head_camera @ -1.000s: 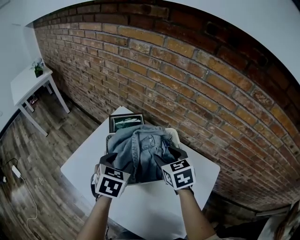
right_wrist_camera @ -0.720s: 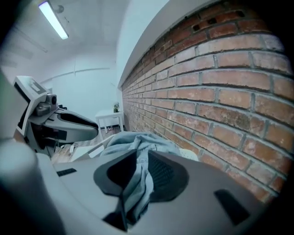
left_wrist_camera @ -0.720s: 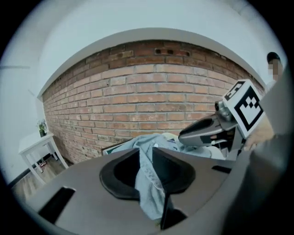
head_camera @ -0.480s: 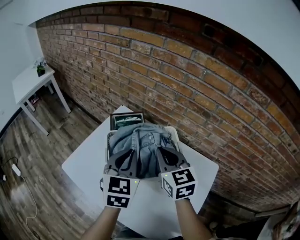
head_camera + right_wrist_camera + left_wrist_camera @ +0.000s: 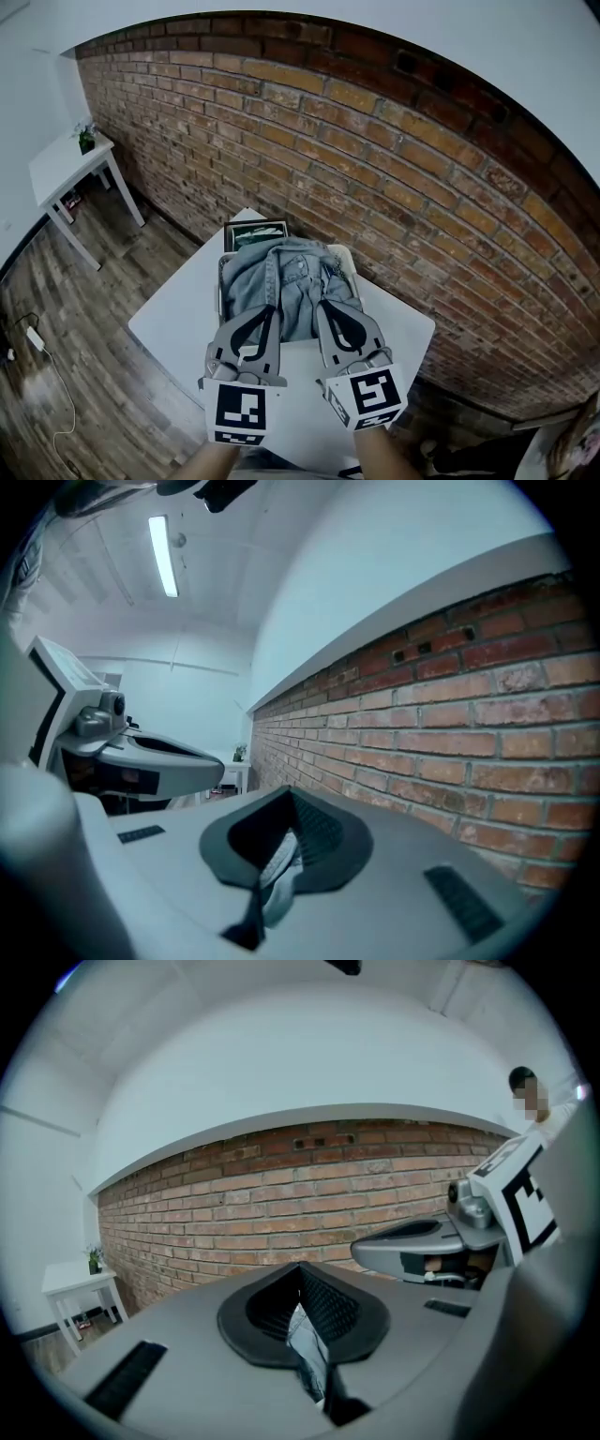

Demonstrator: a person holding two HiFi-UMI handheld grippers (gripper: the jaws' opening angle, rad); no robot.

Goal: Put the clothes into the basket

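Observation:
A blue denim jacket (image 5: 281, 281) lies piled in the pale basket (image 5: 221, 281) on the white table (image 5: 173, 319). Both grippers are raised side by side over the jacket's near edge and point almost level towards the brick wall. My left gripper (image 5: 265, 311) has just closed, and a fold of denim (image 5: 305, 1344) is pinched between its jaws. My right gripper (image 5: 324, 306) has just closed too, on another fold of denim (image 5: 275, 872). The jacket's near edge is pulled up towards both tips. Most of the basket is hidden under the cloth.
A dark framed picture (image 5: 255, 232) lies on the table behind the basket. The brick wall (image 5: 394, 187) runs close behind the table. A small white side table (image 5: 61, 169) with a plant (image 5: 86, 139) stands far left. A cable (image 5: 37, 339) lies on the wooden floor.
Both grippers went from open over the jacket to shut on its near edge. They have risen and drawn back towards me, now nearly level, lifting the denim with them.

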